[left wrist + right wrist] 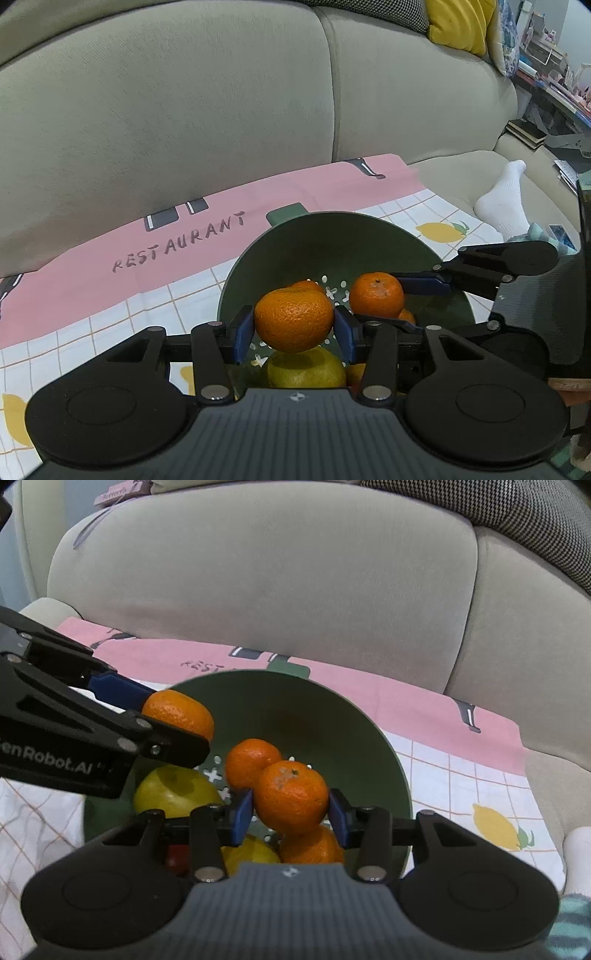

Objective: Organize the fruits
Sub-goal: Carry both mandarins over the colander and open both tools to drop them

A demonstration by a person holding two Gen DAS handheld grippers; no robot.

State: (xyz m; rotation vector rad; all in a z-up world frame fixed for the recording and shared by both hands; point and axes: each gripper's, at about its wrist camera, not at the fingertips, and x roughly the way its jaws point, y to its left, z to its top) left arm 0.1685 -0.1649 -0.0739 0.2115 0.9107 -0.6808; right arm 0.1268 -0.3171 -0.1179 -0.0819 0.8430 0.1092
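Observation:
A green colander bowl (295, 240) (332, 716) sits on a patterned cloth and holds tangerines and yellow-green fruits. My left gripper (294, 328) is shut on a tangerine (293, 319), held over the bowl's near-left side; it shows in the right wrist view (177, 716) too. My right gripper (290, 810) is shut on another tangerine (291, 795), also seen in the left wrist view (376, 294). Below lie a yellow-green fruit (304, 369) (173, 790), another tangerine (249, 760) and more fruit partly hidden.
The cloth (147, 266) (461, 775), pink and checked with lemon prints, covers a beige sofa seat. The sofa backrest (184, 110) rises right behind the bowl. A foot in a white sock (506, 199) rests at the right. A yellow cushion (458, 22) lies at the far right.

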